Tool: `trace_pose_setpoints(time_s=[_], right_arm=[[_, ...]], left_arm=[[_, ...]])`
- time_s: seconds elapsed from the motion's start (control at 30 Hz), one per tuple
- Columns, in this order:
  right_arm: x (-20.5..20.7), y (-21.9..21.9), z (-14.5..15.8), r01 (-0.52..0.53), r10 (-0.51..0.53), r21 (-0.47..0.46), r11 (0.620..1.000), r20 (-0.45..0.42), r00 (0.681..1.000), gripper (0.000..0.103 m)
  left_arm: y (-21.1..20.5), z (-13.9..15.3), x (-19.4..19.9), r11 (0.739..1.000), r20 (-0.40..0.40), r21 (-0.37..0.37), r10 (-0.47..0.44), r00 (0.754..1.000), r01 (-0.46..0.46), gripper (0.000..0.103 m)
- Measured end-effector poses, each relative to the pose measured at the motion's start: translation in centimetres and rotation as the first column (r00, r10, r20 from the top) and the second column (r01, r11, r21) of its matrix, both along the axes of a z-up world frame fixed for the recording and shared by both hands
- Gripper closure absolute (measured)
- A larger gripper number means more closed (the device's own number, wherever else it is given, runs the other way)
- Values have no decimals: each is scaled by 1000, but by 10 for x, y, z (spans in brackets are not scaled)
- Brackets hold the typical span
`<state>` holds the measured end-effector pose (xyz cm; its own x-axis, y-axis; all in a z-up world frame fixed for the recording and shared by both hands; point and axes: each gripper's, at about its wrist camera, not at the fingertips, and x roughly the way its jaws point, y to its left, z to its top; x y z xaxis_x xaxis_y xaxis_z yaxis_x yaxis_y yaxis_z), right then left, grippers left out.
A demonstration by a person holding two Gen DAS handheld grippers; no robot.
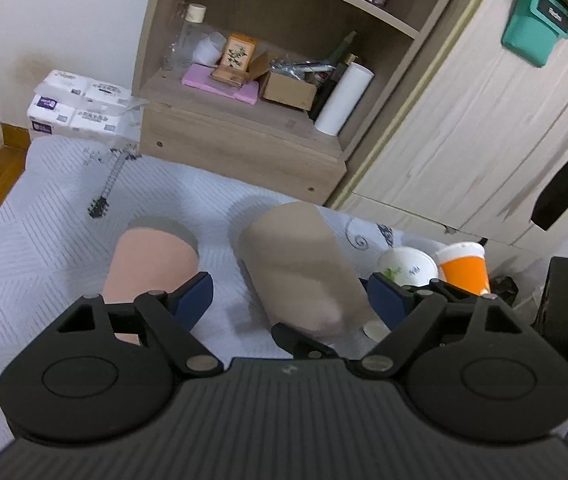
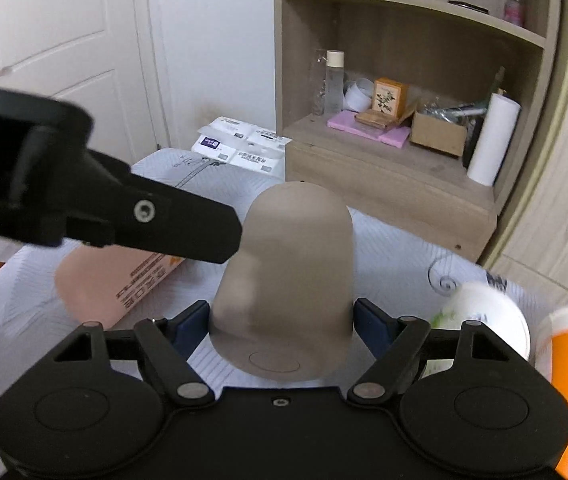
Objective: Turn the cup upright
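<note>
A taupe cup (image 2: 284, 280) lies tilted between the blue pads of my right gripper (image 2: 282, 320), its flat base toward the camera and its mouth pointing away; the pads press both its sides. In the left wrist view the same cup (image 1: 300, 264) sits between the wide-apart fingers of my left gripper (image 1: 290, 300), which is open and touches nothing. The left gripper's black body (image 2: 84, 200) shows at the left of the right wrist view.
A pink cup (image 1: 152, 260) lies on the white patterned cloth (image 1: 44, 220). A white floral cup (image 1: 408, 266) and an orange cup (image 1: 466, 270) stand at the right. A wooden shelf unit (image 1: 244, 140) and tissue packs (image 1: 80, 106) are behind.
</note>
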<state>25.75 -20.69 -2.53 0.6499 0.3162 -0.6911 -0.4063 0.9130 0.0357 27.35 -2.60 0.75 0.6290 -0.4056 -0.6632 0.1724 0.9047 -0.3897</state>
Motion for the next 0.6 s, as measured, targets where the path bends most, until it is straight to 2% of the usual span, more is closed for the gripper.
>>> trace_pose_setpoints(time_s=[0.13,0.27,0.43,0.6], right_arm=[[-17,-2,3,-3,4,23,1000,-33,999,21],[-35,-7,6,-20,24,62,998,-71,997,21],[-59,-10,8,-20,32,83,996,-135,990,21],[-84,-15,10,-32,56,135,990,-181,982,21]], left_arm=[[-1,-3,-12,999,-45,-40,-30,999,28,19],[0,-6,-27,990,-99,-122,-80,992,68,19],[-3,-9,-49,990,-96,-126,-69,993,57,19],[-5,-17,-62,987,-121,-141,-96,988,79,19]])
